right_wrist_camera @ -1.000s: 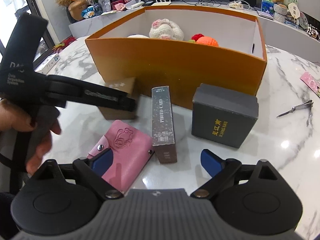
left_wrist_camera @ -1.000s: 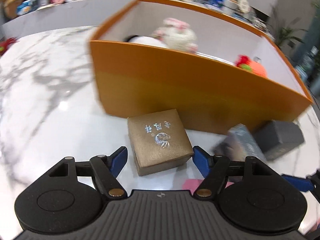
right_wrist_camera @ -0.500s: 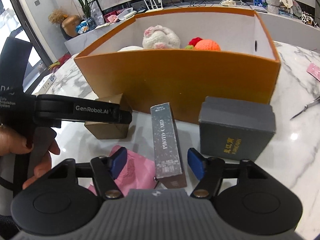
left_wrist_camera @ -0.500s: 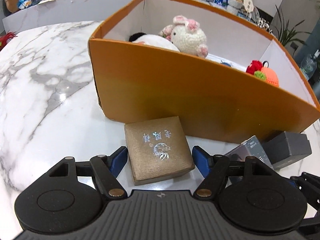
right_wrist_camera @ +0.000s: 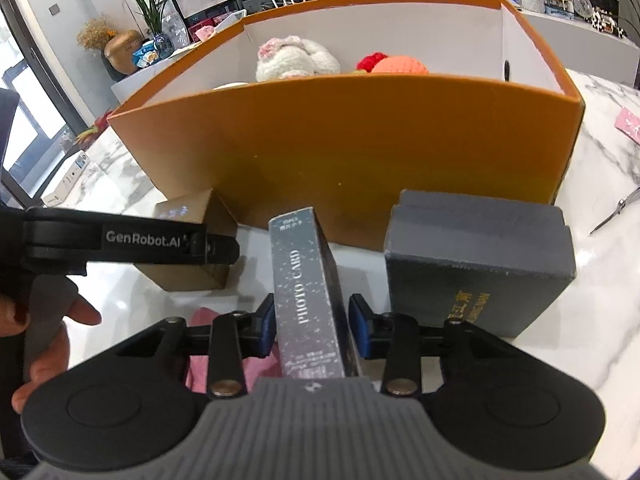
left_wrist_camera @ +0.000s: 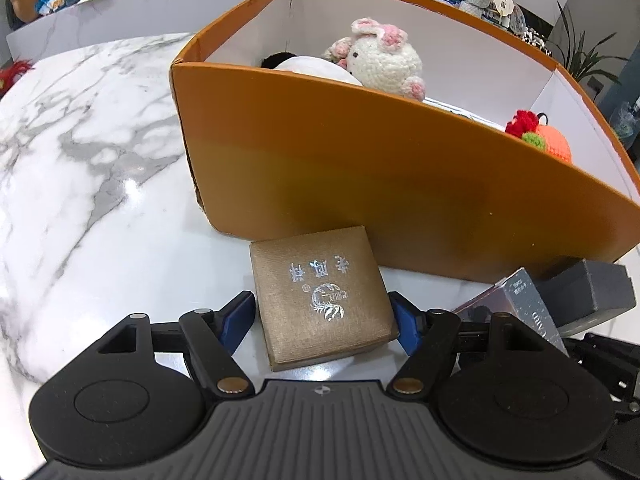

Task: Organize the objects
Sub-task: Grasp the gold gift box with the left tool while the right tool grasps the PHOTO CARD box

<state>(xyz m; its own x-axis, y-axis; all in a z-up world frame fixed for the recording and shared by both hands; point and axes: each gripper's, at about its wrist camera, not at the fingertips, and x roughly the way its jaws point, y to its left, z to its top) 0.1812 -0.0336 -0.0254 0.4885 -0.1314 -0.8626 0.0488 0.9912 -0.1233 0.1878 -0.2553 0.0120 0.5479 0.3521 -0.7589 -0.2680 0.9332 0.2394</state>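
Note:
A brown gift box (left_wrist_camera: 320, 296) with silver print stands on the marble table in front of the big orange box (left_wrist_camera: 380, 184). My left gripper (left_wrist_camera: 322, 312) is open and straddles it, the right pad touching and the left pad a sliver off. A speckled grey photo card box (right_wrist_camera: 308, 280) lies between the pads of my right gripper (right_wrist_camera: 314, 322), whose jaws are closing, with both pads against its long sides. That box also shows at the right edge of the left wrist view (left_wrist_camera: 520, 304).
The orange box (right_wrist_camera: 340, 152) holds a crocheted bunny (right_wrist_camera: 296, 58) and an orange crochet toy (right_wrist_camera: 400, 66). A dark grey box (right_wrist_camera: 476, 264) stands right of the photo card box and a pink wallet (right_wrist_camera: 204, 316) lies under my right gripper. Scissors (right_wrist_camera: 616, 212) lie far right. A hand (right_wrist_camera: 48, 344) holds the left gripper.
My right gripper moved forward and down over the photo card box and its jaws narrowed onto it, hiding most of the pink wallet. The left gripper edged closer around the brown box.

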